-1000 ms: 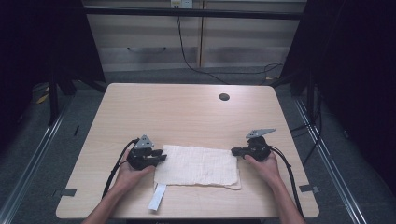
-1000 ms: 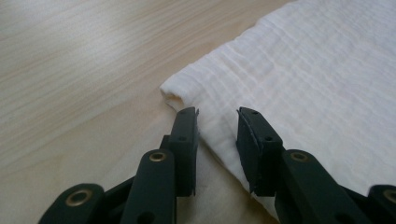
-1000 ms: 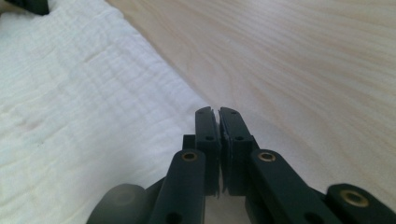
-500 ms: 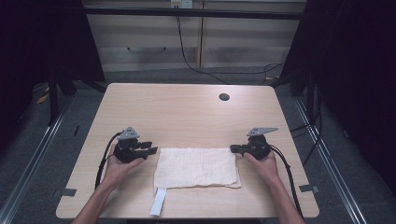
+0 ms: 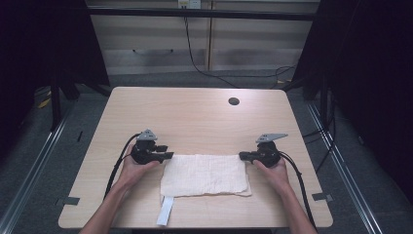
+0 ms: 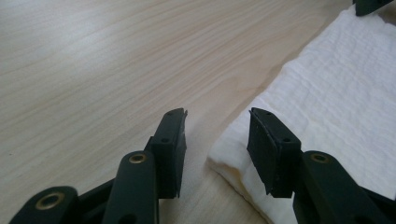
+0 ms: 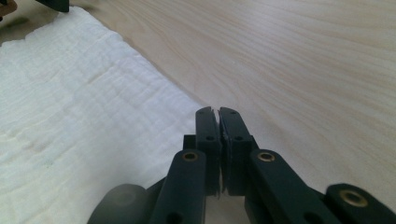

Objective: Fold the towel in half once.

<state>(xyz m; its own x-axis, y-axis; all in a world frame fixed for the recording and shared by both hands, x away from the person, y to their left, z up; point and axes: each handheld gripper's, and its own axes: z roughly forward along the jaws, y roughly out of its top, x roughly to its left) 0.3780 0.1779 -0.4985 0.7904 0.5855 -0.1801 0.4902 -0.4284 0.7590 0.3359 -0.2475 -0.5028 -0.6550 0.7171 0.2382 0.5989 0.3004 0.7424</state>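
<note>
High view: left tool point(image 5: 167, 155) stands released, its jaws just opened, beside the cloth point(image 5: 204, 175) lying flat near the worktop's point(image 5: 195, 112) front edge. Right tool point(image 5: 243, 156) is clenched at the cloth's far right corner. Soft, light, limp cloth; best pinched at corners. No containers.

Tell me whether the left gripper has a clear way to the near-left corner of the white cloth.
Probably yes: the left gripper stands open right beside the white cloth, and nothing lies between them on the table.
</note>
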